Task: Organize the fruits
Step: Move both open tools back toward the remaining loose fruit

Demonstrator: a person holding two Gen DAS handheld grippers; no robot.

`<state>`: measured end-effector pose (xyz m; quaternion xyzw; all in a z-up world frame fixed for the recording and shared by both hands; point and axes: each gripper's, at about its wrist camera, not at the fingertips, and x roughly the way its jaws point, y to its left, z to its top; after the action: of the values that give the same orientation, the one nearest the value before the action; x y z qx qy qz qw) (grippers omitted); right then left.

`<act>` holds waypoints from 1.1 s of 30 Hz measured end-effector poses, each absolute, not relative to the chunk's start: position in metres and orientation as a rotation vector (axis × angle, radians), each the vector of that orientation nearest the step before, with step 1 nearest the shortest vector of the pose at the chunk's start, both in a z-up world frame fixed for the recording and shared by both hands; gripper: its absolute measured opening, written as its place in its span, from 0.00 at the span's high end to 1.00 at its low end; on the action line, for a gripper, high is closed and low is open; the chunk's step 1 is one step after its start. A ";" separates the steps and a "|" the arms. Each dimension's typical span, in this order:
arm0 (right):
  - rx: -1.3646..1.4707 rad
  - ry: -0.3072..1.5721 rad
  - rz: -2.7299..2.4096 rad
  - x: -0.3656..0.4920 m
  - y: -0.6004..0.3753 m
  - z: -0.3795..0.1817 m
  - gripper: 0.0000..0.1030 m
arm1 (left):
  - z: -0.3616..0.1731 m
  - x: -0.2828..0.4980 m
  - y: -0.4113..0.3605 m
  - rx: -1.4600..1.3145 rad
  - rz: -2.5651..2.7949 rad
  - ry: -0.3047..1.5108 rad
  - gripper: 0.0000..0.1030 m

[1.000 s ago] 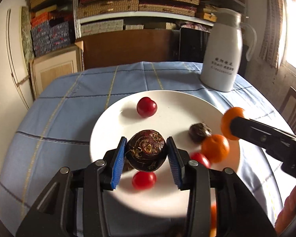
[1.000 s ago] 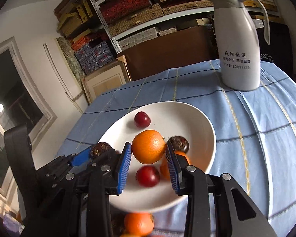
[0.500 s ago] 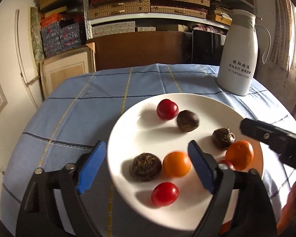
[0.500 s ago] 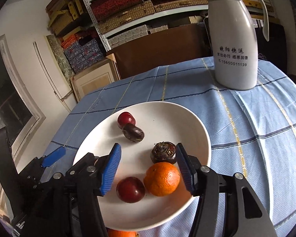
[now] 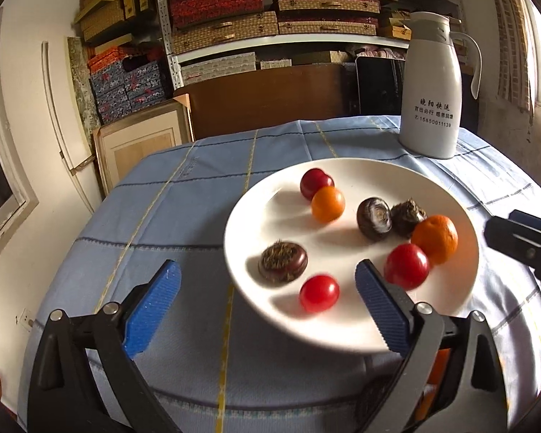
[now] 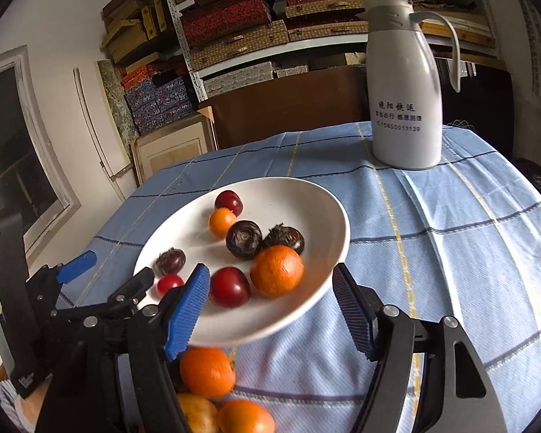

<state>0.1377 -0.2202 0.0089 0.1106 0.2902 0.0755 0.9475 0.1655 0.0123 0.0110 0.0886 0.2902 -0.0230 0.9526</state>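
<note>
**Fruit loose on the white plate**

Red, orange and dark brown fruits lie scattered on the white plate (image 5: 342, 332) near the counter's (image 5: 184, 195) front edge. The left gripper (image 5: 267, 299) and right gripper (image 6: 270, 310) have just been opening; both stand wide, gripping nothing. A white jug (image 5: 432, 101) stands toward the far edge, on blue checked cloth, with stacked boxes on shelves behind.
</note>
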 end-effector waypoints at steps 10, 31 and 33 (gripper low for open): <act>0.250 0.588 0.139 0.091 -0.236 -0.003 0.21 | 0.006 0.116 0.036 0.128 -0.023 0.578 0.05; 0.233 0.604 0.176 0.061 -0.230 -0.015 0.17 | 0.001 0.089 0.067 0.017 -0.014 0.606 0.05; 0.229 0.605 0.181 0.061 -0.229 -0.015 0.17 | 0.001 0.090 0.067 0.019 -0.018 0.608 0.05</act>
<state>0.0605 -0.2288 -0.0149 0.1124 0.2968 0.0886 0.9442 0.0901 0.0667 0.0012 0.0092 0.2996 -0.0087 0.9540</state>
